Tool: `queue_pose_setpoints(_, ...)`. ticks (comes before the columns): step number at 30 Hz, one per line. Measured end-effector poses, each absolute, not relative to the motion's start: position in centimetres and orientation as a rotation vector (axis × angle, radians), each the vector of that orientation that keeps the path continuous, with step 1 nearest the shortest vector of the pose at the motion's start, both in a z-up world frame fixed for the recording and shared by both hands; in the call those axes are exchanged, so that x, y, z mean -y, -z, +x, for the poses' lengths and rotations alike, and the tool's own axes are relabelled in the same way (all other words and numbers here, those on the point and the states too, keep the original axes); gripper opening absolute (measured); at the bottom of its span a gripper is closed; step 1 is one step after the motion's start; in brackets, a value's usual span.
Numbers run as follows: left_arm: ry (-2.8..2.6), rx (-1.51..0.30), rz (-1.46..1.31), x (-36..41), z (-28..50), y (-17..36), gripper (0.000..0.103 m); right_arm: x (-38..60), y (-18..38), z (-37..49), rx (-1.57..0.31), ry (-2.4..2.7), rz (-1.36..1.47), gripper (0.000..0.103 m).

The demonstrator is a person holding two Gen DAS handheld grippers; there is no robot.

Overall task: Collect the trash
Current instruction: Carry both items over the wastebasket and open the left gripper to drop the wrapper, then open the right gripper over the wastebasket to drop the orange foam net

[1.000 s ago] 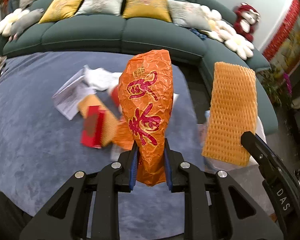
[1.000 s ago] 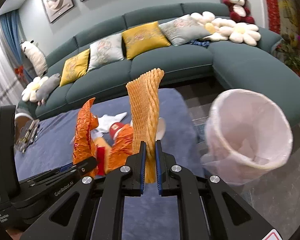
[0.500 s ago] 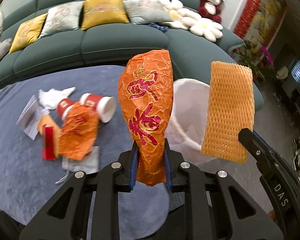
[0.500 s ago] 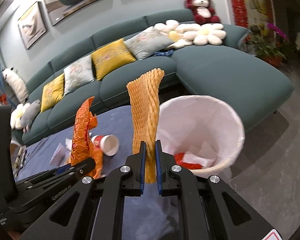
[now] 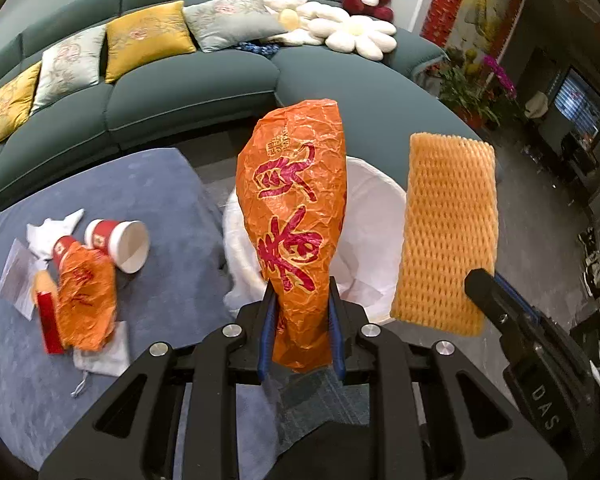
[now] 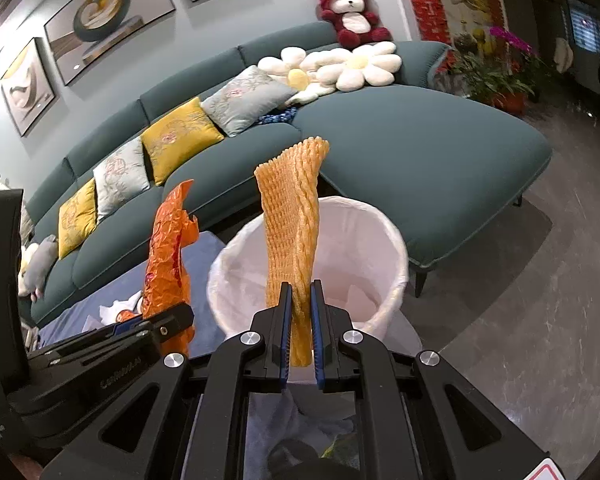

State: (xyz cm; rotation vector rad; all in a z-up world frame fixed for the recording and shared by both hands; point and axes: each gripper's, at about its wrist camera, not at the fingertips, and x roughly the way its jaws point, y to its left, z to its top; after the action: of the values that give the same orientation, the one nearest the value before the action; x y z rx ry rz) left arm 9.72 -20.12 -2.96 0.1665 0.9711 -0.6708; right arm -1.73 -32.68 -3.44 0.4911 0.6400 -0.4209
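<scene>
My left gripper [image 5: 302, 328] is shut on a crumpled orange wrapper [image 5: 296, 216] with red characters, held upright in front of the white-lined trash bin [image 5: 380, 188]. My right gripper [image 6: 300, 328] is shut on a yellow foam net sleeve [image 6: 294, 232], which stands up before the bin [image 6: 392, 240]. In the left wrist view the sleeve [image 5: 448, 232] hangs at the right, over the bin's right side. In the right wrist view the wrapper [image 6: 168, 256] shows at the left, beside the bin.
On the blue rug [image 5: 164, 208] at the left lie two red paper cups [image 5: 120, 240], another orange wrapper [image 5: 84, 300], a red packet [image 5: 48, 324], tissue and paper. A green curved sofa [image 6: 400, 136] with cushions rings the back. Grey floor [image 6: 520, 280] spreads to the right.
Both grippers have swung right with their loads, away from the litter on the rug, and the bin has come to the centre and nearer. The grips have not changed.
</scene>
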Motion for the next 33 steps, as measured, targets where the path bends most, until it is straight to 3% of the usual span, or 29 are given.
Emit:
queue_pose_setpoints(12, 0.714, -1.008, 0.233, 25.1, 11.6, 5.4, 0.025, 36.0, 5.3, -1.9, -0.651, 0.46, 0.536, 0.009)
queue_pose_setpoints(16, 0.705, -1.007, 0.231, 25.4, 12.2, 5.9, 0.036, 36.2, 5.8, -1.5, -0.654, 0.461, 0.542, 0.009)
queue_pose_setpoints(20, 0.689, -1.014, 0.198, 25.2, 12.7, 5.9, 0.057, 36.2, 6.0, -1.0, -0.657, 0.455, 0.541, 0.009)
queue_pose_setpoints(26, 0.66, -1.004, 0.186, 24.3, 13.1, 5.6, 0.067, 36.0, 5.9, -0.2, -0.654, 0.448, 0.533, 0.009)
queue_pose_setpoints(33, 0.631, -1.009, 0.154, 23.0, 13.7, 5.5, 0.068, 35.6, 5.6, 0.2, -0.652, 0.444, 0.518, 0.009)
